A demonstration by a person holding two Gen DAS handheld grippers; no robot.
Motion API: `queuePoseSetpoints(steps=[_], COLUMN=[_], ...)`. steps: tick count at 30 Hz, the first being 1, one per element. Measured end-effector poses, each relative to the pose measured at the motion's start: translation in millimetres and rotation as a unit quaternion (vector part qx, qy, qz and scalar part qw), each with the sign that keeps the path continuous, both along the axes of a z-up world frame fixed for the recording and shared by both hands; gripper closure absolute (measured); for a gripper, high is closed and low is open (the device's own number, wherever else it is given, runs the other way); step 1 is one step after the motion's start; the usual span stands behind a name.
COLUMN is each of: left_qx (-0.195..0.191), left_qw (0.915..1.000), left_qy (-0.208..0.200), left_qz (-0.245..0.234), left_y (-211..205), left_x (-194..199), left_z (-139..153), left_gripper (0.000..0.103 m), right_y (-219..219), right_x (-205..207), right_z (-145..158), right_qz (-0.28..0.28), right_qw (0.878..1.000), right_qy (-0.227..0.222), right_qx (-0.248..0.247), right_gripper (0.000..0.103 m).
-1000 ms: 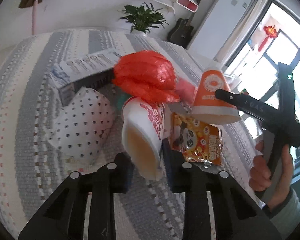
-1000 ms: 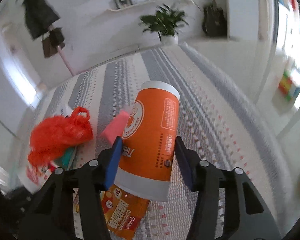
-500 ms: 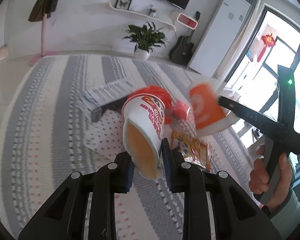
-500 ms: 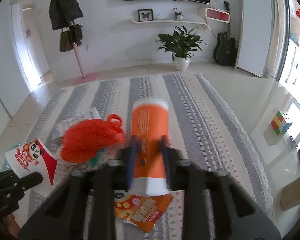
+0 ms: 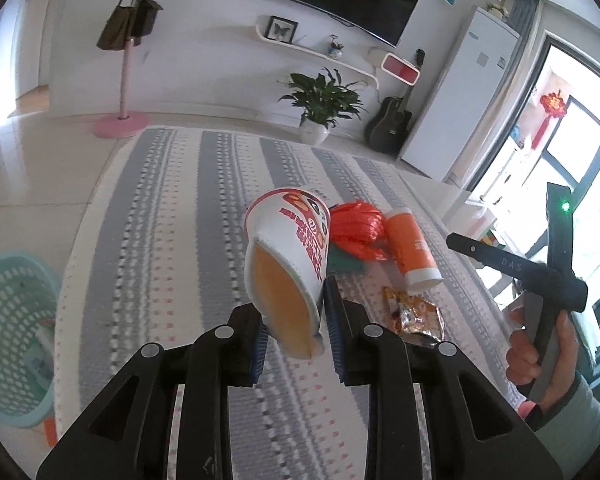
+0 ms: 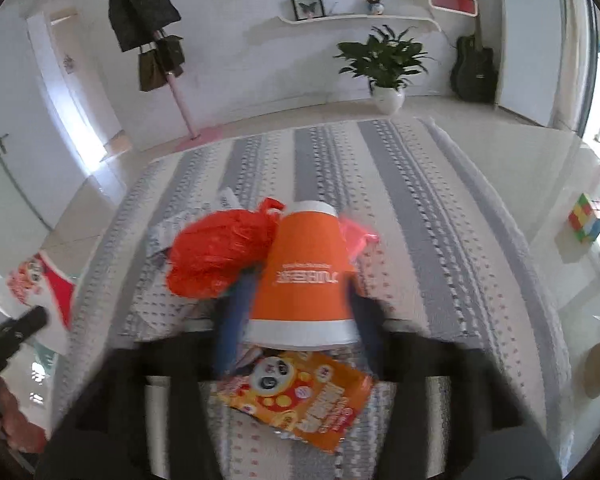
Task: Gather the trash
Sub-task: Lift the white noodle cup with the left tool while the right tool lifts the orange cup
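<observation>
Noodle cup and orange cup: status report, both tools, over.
Left tool shut on noodle cup, lifted above rug. Right tool around orange cup; grip blurred, cannot confirm. Teal basket at left, path open.

cup (image 5: 288, 240): glossy paper | bag (image 6: 220, 256): crinkly plastic | wrapper (image 6: 300, 396): shiny foil | rug (image 5: 172, 220): woven cloth

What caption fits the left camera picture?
Left gripper lifts a noodle cup above the striped rug, basket nearby.

noodle cup (image 5: 288, 256) lifted off rug (image 5: 172, 216).
</observation>
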State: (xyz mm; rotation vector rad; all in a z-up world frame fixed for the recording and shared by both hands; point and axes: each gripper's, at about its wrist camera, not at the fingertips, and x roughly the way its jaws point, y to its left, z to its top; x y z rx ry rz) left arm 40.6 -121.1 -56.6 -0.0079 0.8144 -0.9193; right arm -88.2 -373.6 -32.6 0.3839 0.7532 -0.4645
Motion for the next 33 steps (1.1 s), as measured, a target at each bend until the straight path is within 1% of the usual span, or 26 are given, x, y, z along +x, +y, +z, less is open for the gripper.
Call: queuePoseSetpoints(steps=[1, 3, 4, 5, 6, 7, 9, 12, 15, 17, 18, 20, 26, 28, 30, 32, 33], left_qx=[-0.001, -0.002, -0.002, -0.001, 0.000, 0.001, 0.005, 0.009, 0.012, 0.011, 0.012, 0.012, 0.011, 0.008, 0.006, 0.003, 0.001], left_qw=[1.0000, 1.0000, 0.9999, 0.9999, 0.9999, 0.9999, 0.9999, 0.9999, 0.9998, 0.9997, 0.9997, 0.9996, 0.9995, 0.9995, 0.9996, 0.9996, 0.9995], left_qy=[0.001, 0.006, 0.007, 0.008, 0.008, 0.009, 0.011, 0.012, 0.014, 0.017, 0.017, 0.020, 0.020, 0.020, 0.016, 0.011, 0.010], left_qz=[0.002, 0.005, 0.007, 0.007, 0.007, 0.007, 0.006, 0.007, 0.010, 0.012, 0.014, 0.017, 0.023, 0.023, 0.024, 0.028, 0.029], left_y=[1, 4, 4, 5, 5, 4, 3, 3, 5, 7, 8, 9, 13, 16, 18, 22, 24], left_x=[2, 4, 5, 5, 6, 9, 10, 13, 15, 18, 19, 20, 23, 23, 22, 22, 23], left_z=[-1, -3, -5, -6, -7, -8, -11, -15, -18, -19, -20, -20, -20, -18, -15, -10, -7], left_gripper=[0.079, 0.079, 0.079, 0.079, 0.079, 0.079, 0.079, 0.078, 0.078, 0.078, 0.078, 0.078, 0.078, 0.078, 0.078, 0.078, 0.078], right_y=[-1, -3, -2, 0, 3, 6, 7, 3, -3, -10, -14, -20, -44, -48, -48, -43, -39], right_x=[0, 7, 13, 19, 26, 35, 48, 66, 72, 72, 72, 69, 56, 45, 34, 22, 19], right_z=[-3, -10, -14, -17, -20, -24, -34, -50, -60, -64, -67, -68, -65, -58, -48, -31, -24], right_qz=[-0.001, -0.009, -0.012, -0.013, -0.018, -0.029, -0.041, -0.056, -0.066, -0.068, -0.068, -0.069, -0.060, -0.051, -0.055, -0.055, -0.054], right_qw=[1.000, 1.000, 1.000, 1.000, 0.999, 0.998, 0.996, 0.993, 0.990, 0.989, 0.989, 0.989, 0.992, 0.995, 0.996, 0.997, 0.997], right_qy=[0.000, 0.011, 0.017, 0.023, 0.032, 0.051, 0.075, 0.104, 0.120, 0.128, 0.132, 0.131, 0.107, 0.075, 0.051, 0.019, 0.010], right_qx=[0.002, 0.015, 0.019, 0.017, 0.007, -0.010, -0.021, -0.016, -0.023, -0.024, -0.022, -0.020, 0.013, 0.030, 0.040, 0.049, 0.047], right_gripper=[0.044, 0.040, 0.034, 0.029, 0.026, 0.023, 0.023, 0.023, 0.025, 0.036, 0.037, 0.043, 0.046, 0.047, 0.048, 0.048, 0.048])
